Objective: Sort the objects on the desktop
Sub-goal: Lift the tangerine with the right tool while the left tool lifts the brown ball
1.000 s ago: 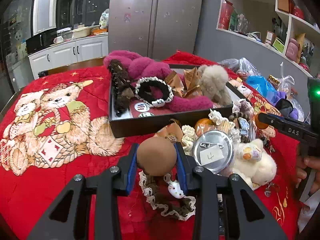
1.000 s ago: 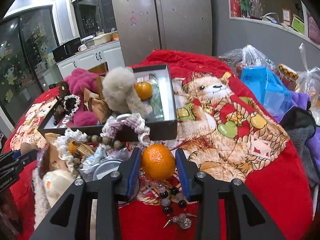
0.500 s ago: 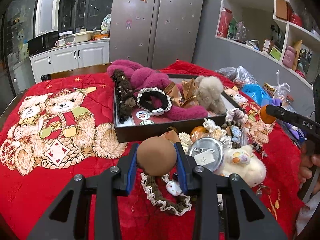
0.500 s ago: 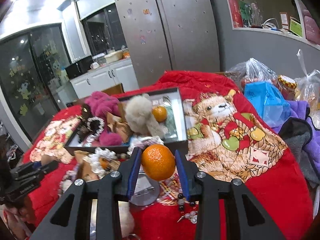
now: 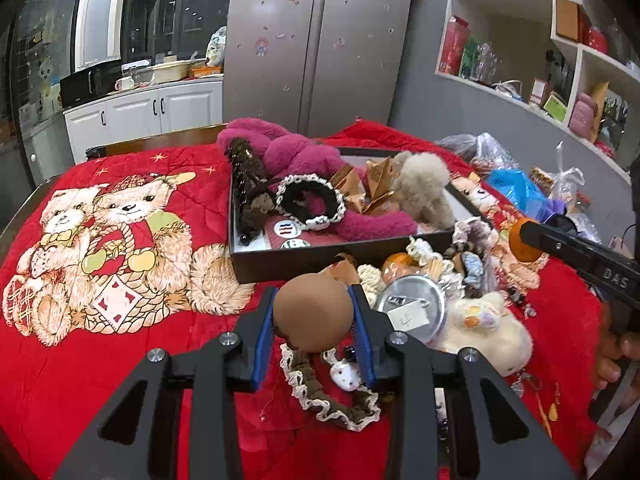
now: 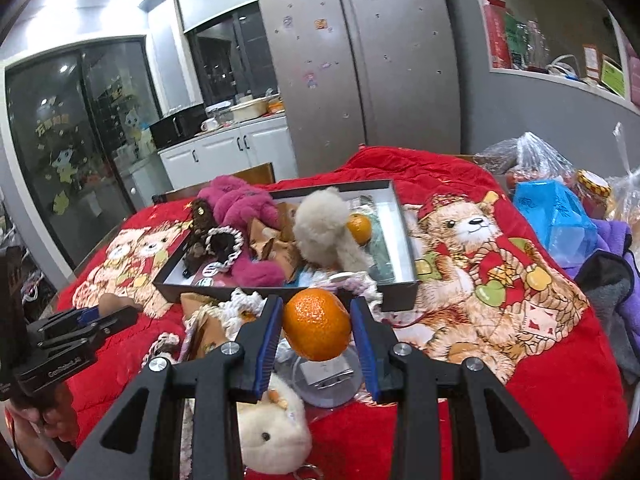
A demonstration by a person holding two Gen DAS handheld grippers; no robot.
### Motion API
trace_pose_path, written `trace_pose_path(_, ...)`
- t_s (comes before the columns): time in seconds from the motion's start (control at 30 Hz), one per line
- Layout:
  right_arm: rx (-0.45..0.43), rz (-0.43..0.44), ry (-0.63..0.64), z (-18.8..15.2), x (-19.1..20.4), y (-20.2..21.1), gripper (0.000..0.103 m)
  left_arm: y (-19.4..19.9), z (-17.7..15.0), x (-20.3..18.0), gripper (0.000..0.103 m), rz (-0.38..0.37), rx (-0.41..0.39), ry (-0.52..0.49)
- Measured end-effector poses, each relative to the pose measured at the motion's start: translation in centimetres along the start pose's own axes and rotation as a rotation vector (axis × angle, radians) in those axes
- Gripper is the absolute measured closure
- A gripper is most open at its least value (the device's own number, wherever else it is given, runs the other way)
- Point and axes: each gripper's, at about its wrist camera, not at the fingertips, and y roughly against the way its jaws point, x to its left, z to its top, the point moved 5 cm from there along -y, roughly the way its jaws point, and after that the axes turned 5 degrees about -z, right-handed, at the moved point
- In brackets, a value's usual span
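Right gripper risen, tangerine lifted off clutter. Left view: left gripper clamps brown ball, black box at 12 o'clock, probably waiting. Right view: jaws clenched on tangerine, box at 12, likely destination.

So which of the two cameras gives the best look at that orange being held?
The right wrist view: the orange sits centre frame, big and sharp, pinched between the right gripper's blue-padded fingers. In the left wrist view the orange is only a small sliver at the right edge, mostly hidden behind that gripper's black finger.
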Motion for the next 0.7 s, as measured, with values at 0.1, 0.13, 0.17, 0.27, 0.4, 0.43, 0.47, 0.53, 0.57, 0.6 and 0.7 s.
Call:
trace_pose_path(0.1,0.005,0.004,0.020,-0.2,0.7,-0.1,0.067,-0.1,-0.1,0.0,0.068,-0.006,0.009,0.005)
trace_pose_path(0.13,0.008,0.007,0.025,-0.3,0.9,-0.1,0.067,0.0,-0.1,-0.1,0.068,0.003,0.008,-0.002)
trace_pose_path(0.17,0.011,0.009,0.030,-0.3,1.1,-0.2,0.067,0.0,0.0,-0.2,0.068,0.021,0.008,-0.012)
trace_pose_path(0.27,0.015,0.011,0.039,-0.4,1.4,-0.3,0.067,0.4,0.3,-0.2,0.068,0.048,-0.005,-0.019)
trace_pose_path(0.4,0.018,0.011,0.049,-0.5,1.7,-0.3,0.067,1.2,0.8,0.1,0.068,0.051,-0.024,0.020)
trace_pose_path(0.43,0.019,0.005,0.057,-0.5,1.8,-0.3,0.067,1.5,1.0,0.1,0.068,0.061,-0.032,0.021)
trace_pose_path(0.47,0.019,0.002,0.060,-0.4,1.8,-0.2,0.067,1.9,1.2,0.0,0.068,0.072,-0.042,0.019)
trace_pose_path(0.53,0.013,0.006,0.055,-0.2,1.9,0.0,0.067,2.6,1.6,-0.3,0.068,0.088,-0.062,0.015)
trace_pose_path(0.57,0.010,0.008,0.053,-0.1,1.9,0.2,0.067,3.0,1.9,-0.5,0.068,0.088,-0.073,0.020)
trace_pose_path(0.6,0.006,0.011,0.052,0.0,2.0,0.3,0.067,3.4,2.2,-0.6,0.068,0.084,-0.085,0.023)
trace_pose_path(0.7,-0.008,0.021,0.058,0.7,2.7,0.9,0.067,4.2,2.8,-1.2,0.068,0.082,-0.102,0.022)
